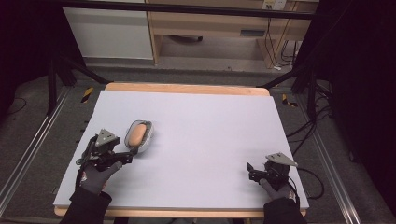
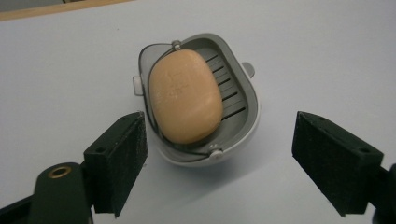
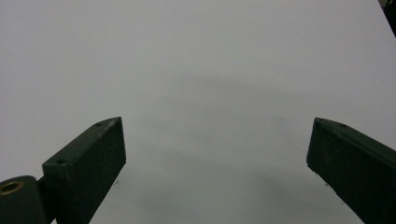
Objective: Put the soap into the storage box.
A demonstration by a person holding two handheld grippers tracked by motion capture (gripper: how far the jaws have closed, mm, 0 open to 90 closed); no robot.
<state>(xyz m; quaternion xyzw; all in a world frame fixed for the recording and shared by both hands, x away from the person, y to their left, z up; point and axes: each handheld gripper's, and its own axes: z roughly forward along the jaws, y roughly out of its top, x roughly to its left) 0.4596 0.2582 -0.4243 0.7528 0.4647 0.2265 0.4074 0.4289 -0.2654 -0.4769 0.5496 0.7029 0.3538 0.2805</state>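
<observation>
The counter (image 1: 196,140), sheeted pale grey, is shown carrying a rigid grey soap dish (image 2: 245,100) at its left. Just behind it the left gripper (image 2: 217,154) is spread wide, empty; the right gripper (image 3: 217,163) likewise. The soap bar (image 2: 186,95), judged slippery, is best taken across its long sides.

The tongs (image 2: 219,154) stand wide apart, gripping nothing. Just beyond them an orange soap (image 2: 185,95) lies in a grey dish (image 2: 247,100) on the desk (image 2: 70,60).
</observation>
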